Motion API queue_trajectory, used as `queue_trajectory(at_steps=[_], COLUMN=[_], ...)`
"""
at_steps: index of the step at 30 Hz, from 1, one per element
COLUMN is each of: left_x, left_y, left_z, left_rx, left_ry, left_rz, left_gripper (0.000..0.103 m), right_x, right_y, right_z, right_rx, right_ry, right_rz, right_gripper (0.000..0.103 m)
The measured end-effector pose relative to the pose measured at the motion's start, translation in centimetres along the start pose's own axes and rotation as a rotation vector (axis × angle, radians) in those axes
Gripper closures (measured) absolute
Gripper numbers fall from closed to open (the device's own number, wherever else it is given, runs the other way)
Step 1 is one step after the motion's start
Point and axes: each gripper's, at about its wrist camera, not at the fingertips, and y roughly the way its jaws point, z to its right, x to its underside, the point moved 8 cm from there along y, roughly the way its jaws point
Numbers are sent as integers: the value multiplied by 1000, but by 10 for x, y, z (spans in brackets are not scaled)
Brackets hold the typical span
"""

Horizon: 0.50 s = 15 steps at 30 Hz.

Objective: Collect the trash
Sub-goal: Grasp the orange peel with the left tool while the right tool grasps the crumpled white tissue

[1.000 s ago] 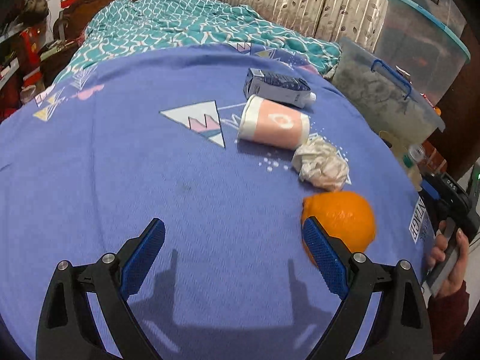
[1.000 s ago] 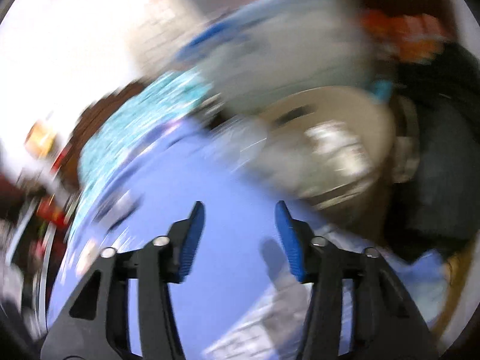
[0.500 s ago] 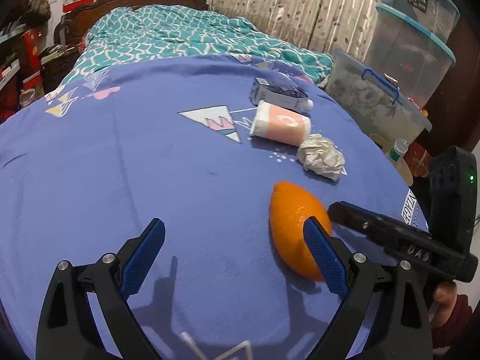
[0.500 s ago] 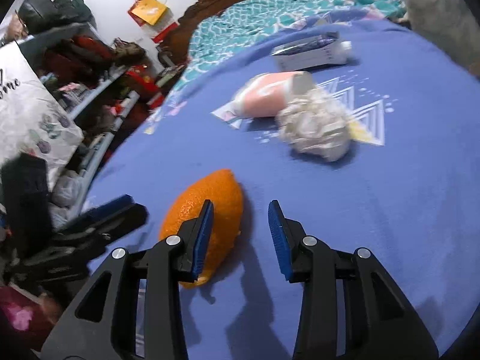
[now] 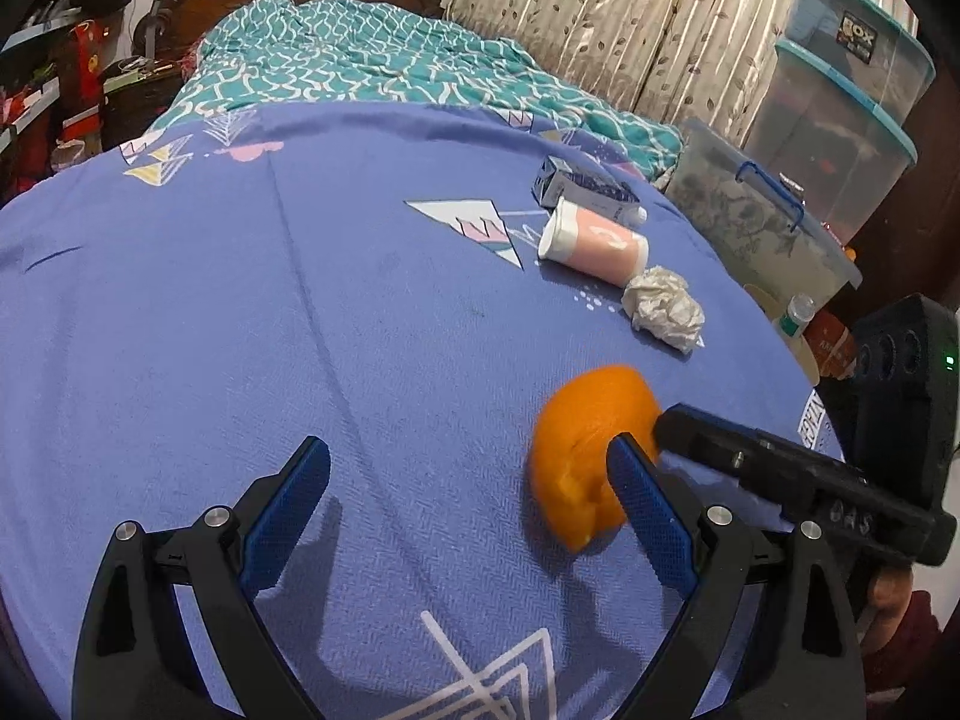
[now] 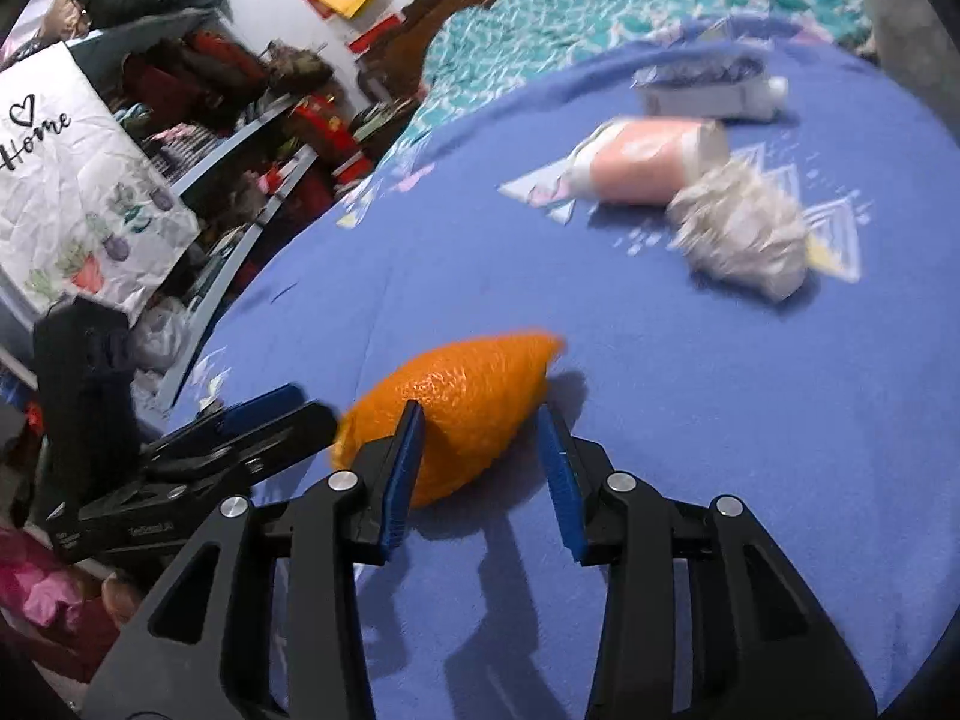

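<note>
Since the earlier frame the right gripper (image 6: 480, 468) has swung in over the bed, jaws opening around the orange peel (image 6: 456, 408) lying between its fingers, while the left gripper (image 5: 468, 504) gapes empty beside it; closing off-centre could squirt the peel sideways.

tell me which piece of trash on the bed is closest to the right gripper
The orange peel: it sits between the opening fingers of the right gripper. The crumpled white paper ball, pink paper cup and small dark-printed carton lie farther back.
</note>
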Motion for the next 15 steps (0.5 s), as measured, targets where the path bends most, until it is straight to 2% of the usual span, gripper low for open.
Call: queue_trajectory(at_steps=[6, 11, 14, 15], left_x=[-9, -11, -9, -9], left_y=[4, 21, 32, 35], left_z=[10, 44, 61, 64], left_rx=[34, 62, 68, 71], left_ry=[-5, 66, 104, 110], left_rz=[-4, -31, -48, -53], left_gripper=[14, 14, 14, 14], right_x=[-1, 5, 0, -5], right_y=[-6, -8, -20, -22], right_z=[33, 59, 66, 67], right_rx=[43, 90, 175, 198], right_ry=[99, 149, 119, 111], right_rz=[14, 5, 50, 71], right_gripper=[52, 53, 51, 46])
